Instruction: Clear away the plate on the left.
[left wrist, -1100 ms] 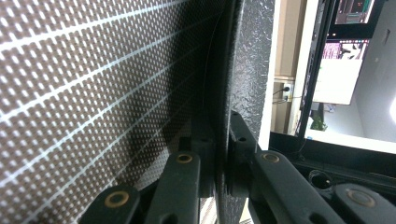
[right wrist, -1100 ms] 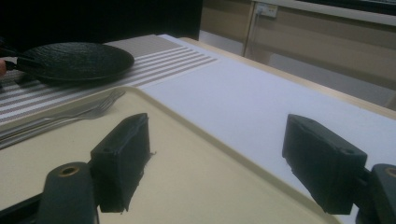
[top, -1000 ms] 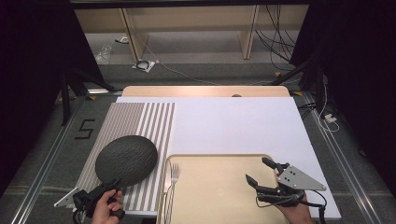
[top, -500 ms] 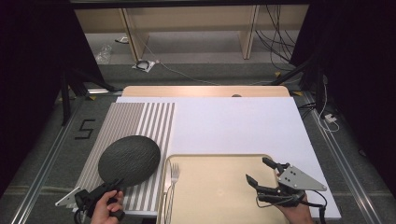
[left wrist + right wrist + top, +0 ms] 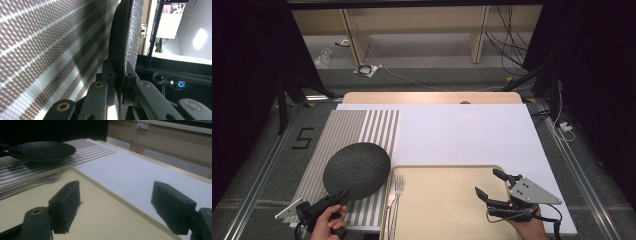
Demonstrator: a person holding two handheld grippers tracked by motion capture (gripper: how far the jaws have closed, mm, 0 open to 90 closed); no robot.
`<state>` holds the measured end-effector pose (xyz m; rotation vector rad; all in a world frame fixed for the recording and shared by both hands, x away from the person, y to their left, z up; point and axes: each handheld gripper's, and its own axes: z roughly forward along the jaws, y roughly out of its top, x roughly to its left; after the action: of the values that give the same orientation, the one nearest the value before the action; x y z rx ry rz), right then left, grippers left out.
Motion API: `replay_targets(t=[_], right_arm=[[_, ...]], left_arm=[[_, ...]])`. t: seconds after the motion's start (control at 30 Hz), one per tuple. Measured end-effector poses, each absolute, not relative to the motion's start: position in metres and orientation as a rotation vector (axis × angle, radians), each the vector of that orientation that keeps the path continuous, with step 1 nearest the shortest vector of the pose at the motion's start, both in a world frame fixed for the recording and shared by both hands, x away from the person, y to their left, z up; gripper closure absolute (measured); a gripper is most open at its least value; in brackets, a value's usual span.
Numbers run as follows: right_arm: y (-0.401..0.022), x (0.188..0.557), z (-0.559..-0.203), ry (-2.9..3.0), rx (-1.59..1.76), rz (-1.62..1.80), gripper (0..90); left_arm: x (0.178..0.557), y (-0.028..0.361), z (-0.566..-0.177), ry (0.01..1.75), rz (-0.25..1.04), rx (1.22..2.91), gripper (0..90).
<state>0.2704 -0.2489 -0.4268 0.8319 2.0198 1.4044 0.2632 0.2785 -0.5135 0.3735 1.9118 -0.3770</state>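
We hold a dark, rough-textured plate (image 5: 357,170) by its near rim with our left tool (image 5: 328,204), the jaws clamped on the edge of the plate, near the front left corner of the surface (image 5: 462,131). The plate hangs tilted over a striped placemat (image 5: 362,127) that lies along the left side of the surface; from the left gripper view the plate (image 5: 125,42) stands edge-on between the two black jaws, with the placemat's (image 5: 45,50) brown and white bands spread out beside it. Whether the far rim of the plate touches the placemat we cannot tell.

Our right tool (image 5: 488,184) rests low over the front right corner of the surface, its jaws wide apart with nothing between them. It sits over the right end of a beige tray (image 5: 447,200) that lies along the front edge, just beside the placemat. A fork (image 5: 397,192) lies on the left end of the tray, tines toward the back edge. From the right gripper view the open pads (image 5: 65,206) frame the tray (image 5: 100,220), with the fork (image 5: 47,180) and the plate (image 5: 41,150) farther off and a white sheet (image 5: 140,177) covering the surface beyond
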Motion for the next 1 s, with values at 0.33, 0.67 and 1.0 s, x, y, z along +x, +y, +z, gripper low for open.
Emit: replay_targets(t=[0.33, 0.67, 1.0], right_arm=[[-0.249, 0.27, -0.427, 2.021, 0.838, 1.405, 24.0], [-0.249, 0.27, -0.427, 2.02, 0.839, 1.403, 24.1], [-0.249, 0.271, -0.427, 2.019, 0.836, 1.403, 24.0]], left_arm=[[0.262, 0.269, -0.511, 1.881, -0.424, 0.418, 83.7], [0.261, 0.261, -0.508, 1.868, -0.445, 0.464, 83.3], [0.26, 0.253, -0.505, 1.85, -0.462, 0.504, 83.3]])
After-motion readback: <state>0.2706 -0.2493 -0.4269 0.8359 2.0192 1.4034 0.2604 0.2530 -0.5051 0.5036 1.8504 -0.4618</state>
